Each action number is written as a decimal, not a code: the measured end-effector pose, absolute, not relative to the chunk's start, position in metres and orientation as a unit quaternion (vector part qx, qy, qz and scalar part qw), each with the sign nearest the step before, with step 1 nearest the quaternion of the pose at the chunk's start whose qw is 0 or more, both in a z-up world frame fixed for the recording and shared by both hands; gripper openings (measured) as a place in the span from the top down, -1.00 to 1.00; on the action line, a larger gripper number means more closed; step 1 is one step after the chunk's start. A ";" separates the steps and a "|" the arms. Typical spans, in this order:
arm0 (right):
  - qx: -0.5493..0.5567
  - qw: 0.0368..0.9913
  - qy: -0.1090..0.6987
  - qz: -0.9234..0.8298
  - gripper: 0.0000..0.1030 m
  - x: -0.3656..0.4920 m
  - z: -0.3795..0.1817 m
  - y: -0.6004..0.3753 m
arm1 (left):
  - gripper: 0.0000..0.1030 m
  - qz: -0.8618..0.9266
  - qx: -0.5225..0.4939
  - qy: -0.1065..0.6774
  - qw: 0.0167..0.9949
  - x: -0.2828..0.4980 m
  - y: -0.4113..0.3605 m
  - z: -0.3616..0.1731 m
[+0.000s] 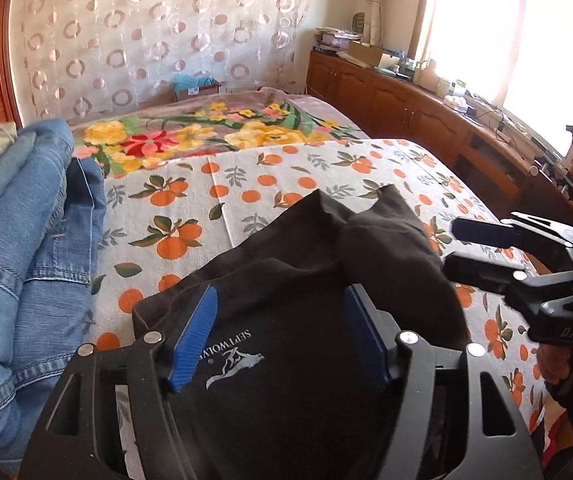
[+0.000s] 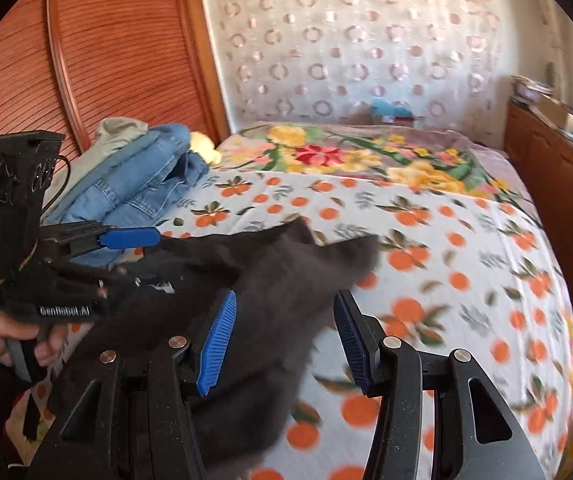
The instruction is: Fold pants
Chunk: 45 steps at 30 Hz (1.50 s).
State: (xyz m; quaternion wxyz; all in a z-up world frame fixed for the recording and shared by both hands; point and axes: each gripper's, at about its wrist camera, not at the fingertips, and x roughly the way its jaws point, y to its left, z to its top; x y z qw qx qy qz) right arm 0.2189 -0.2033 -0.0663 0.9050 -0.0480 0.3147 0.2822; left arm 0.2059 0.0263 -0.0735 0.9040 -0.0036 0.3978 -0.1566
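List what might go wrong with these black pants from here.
1. The left tongs are open over the black pants, so the bunched fabric may slump out of its fold.
2. The right tongs are open too; nothing pins the cloth.
3. The jeans pile nearby could get nudged.

From my right tool (image 2: 284, 340) the loose black fabric pants (image 2: 270, 280) smear into grey blur, so I can't tell whether their edge touches my left-side pad. Behind that tool their lower part runs off the frame's bottom edge. Under my left tool (image 1: 282, 336) the pants' near end is covered by the tool's own black frame. To its left, the stack of blue denim jeans (image 1: 18, 240) is cut by the picture's edge. Beyond my left tool, the small clutter on the long wooden cabinet (image 1: 406, 96) washes out in window glare.
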 end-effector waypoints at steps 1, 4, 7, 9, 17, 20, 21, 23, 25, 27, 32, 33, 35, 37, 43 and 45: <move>-0.050 0.902 0.317 0.287 -0.02 0.224 -0.068 -0.199 | -0.31 -0.152 -0.005 0.397 0.905 0.208 0.028 -0.074; -0.053 0.892 0.331 0.303 0.16 0.238 -0.073 -0.196 | -0.31 -0.149 -0.004 0.400 0.904 0.215 0.031 -0.076; -0.058 0.885 0.342 0.310 0.78 0.246 -0.079 -0.204 | -0.31 -0.154 -0.007 0.409 0.900 0.222 0.031 -0.079; -0.060 0.885 0.341 0.310 0.92 0.251 -0.082 -0.210 | -0.31 -0.157 -0.006 0.414 0.896 0.226 0.028 -0.081; -0.034 0.888 0.364 0.280 0.95 0.235 -0.099 -0.243 | -0.31 -0.200 0.016 0.423 0.884 0.228 -0.004 -0.081; -0.026 0.886 0.370 0.277 0.95 0.233 -0.102 -0.247 | -0.31 -0.217 0.017 0.430 0.876 0.231 -0.017 -0.081; -0.023 0.887 0.370 0.276 0.95 0.234 -0.102 -0.247 | -0.31 -0.223 0.018 0.432 0.874 0.232 -0.022 -0.081; -0.023 0.887 0.369 0.276 0.95 0.232 -0.101 -0.248 | -0.30 -0.234 0.018 0.436 0.869 0.233 -0.030 -0.082; -0.027 0.888 0.368 0.275 0.95 0.231 -0.101 -0.245 | -0.20 -0.252 0.015 0.442 0.861 0.232 -0.038 -0.083; -0.030 0.888 0.368 0.274 0.95 0.232 -0.101 -0.244 | -0.03 -0.265 0.014 0.447 0.855 0.232 -0.046 -0.086; -0.014 0.892 0.361 0.271 0.94 0.225 -0.098 -0.258 | 0.64 -0.285 0.010 0.457 0.843 0.226 -0.056 -0.093; -0.011 0.894 0.357 0.270 0.88 0.224 -0.097 -0.260 | 0.86 -0.289 0.010 0.457 0.841 0.224 -0.057 -0.093; -0.009 0.900 0.351 0.259 0.86 0.221 -0.096 -0.263 | 0.93 -0.288 0.007 0.441 0.850 0.216 -0.053 -0.085; -0.010 0.903 0.349 0.252 0.86 0.219 -0.096 -0.264 | 0.96 -0.285 -0.004 0.422 0.860 0.206 -0.042 -0.071; -0.009 0.903 0.345 0.255 0.86 0.211 -0.096 -0.260 | 0.97 -0.231 -0.016 0.365 0.902 0.184 0.005 -0.023; -0.009 0.902 0.345 0.259 0.86 0.209 -0.096 -0.259 | 0.97 -0.200 -0.008 0.349 0.916 0.180 0.021 -0.009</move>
